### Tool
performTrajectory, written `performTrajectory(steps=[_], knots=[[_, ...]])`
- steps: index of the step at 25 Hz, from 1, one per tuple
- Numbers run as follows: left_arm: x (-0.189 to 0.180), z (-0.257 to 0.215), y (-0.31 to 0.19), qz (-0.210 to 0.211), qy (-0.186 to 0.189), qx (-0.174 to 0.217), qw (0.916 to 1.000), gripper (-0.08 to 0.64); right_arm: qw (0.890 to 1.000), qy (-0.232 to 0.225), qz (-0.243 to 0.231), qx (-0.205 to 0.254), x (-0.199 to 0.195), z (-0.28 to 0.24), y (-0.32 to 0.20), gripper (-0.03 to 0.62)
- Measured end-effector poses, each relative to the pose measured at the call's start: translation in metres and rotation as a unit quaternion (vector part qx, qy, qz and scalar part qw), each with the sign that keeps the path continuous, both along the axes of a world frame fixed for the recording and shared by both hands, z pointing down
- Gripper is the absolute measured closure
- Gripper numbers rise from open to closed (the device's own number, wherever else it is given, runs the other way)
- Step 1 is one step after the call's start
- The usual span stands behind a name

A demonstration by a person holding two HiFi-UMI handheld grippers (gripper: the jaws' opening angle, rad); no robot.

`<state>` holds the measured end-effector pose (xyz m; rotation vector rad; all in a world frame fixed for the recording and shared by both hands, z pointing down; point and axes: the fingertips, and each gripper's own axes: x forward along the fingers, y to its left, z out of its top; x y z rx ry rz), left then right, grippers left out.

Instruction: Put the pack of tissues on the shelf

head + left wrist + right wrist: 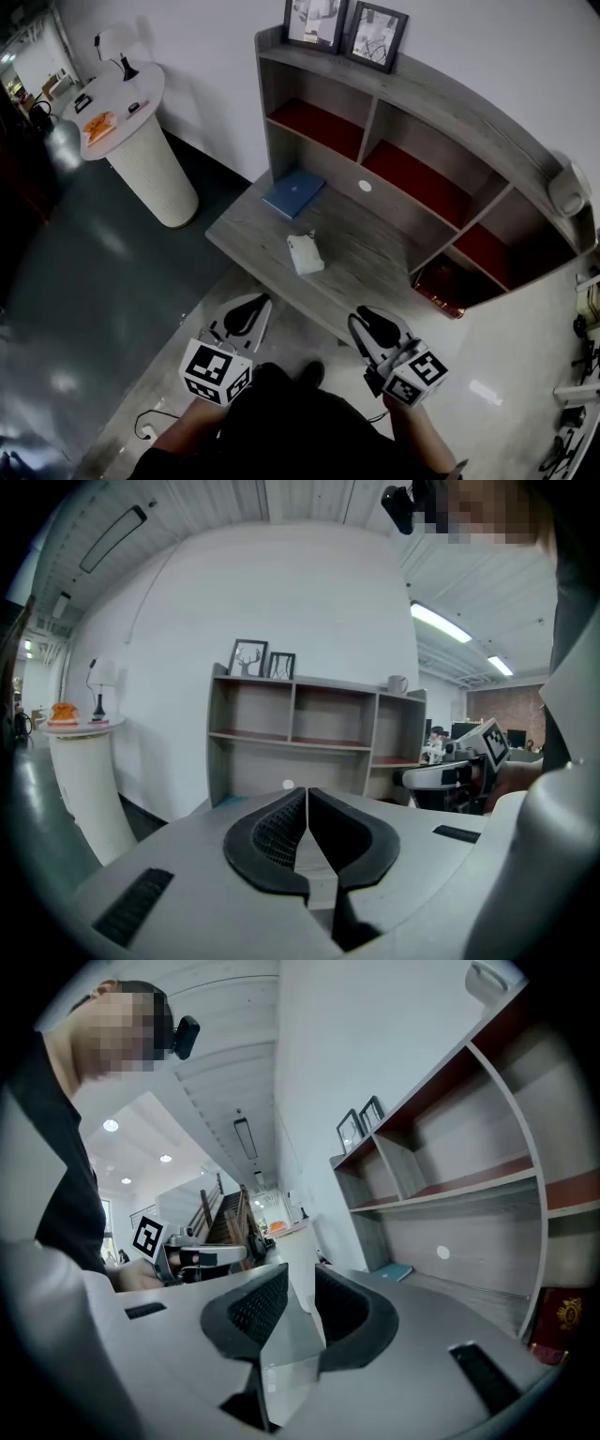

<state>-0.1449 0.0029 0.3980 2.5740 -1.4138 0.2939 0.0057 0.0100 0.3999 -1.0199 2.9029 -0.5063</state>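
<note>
**Tissue pack on the desk, both grippers short of it**

Tissue pack point(305, 253): it lies on the grey desk point(375, 272), near the middle of the top and toward the front edge. It is clear of the blue book point(292, 193), which sits farther back, close to the shelf point(441, 103). Nothing touches the pack.

You hold both grippers low in front of your body, side by side, with your forearms coming up from the bottom edge of the head view. Each marker cube faces back toward you, and each pair of jaws points ahead at the desk.

Your left gripper point(265, 300) is over the floor, short of the desk's front edge and a little to the left of the pack. In the left gripper view its jaws point(307, 794) are pressed together tip to tip, with nothing between them.

Your right gripper point(361, 315) sits just at the desk's front edge, to the right of the pack and well apart from it. In the right gripper view its jaws point(300, 1274) stand slightly parted, leaving a narrow gap that holds nothing. That view looks along the desk top, with the shelf's compartments on its right side.
</note>
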Motion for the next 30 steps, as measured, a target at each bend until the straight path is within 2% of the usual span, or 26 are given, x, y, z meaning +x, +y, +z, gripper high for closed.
performTrajectory(steps=[5,11,16,23,30], knots=[[-0.003,0.003,-0.027,-0.001,0.007,-0.003,1.0000,0.540,1.000,0.024,-0.011,-0.017,-0.008,0.015,-0.024,0.511],[-0.022,0.007,-0.071,0.009,0.021,-0.005,0.9997,0.538,0.999,0.038,-0.009,-0.024,-0.034,0.019,-0.065,0.479],[-0.043,0.008,-0.113,0.032,0.029,-0.005,0.9991,0.539,0.998,0.051,0.005,-0.025,-0.062,0.019,-0.103,0.454],[-0.072,0.013,-0.157,0.072,0.040,-0.007,0.9966,0.540,0.998,0.038,0.032,-0.043,-0.101,0.028,-0.148,0.423],[-0.087,0.028,-0.183,0.104,0.038,-0.022,0.9936,0.540,0.994,0.084,0.047,-0.058,-0.119,0.058,-0.174,0.400]])
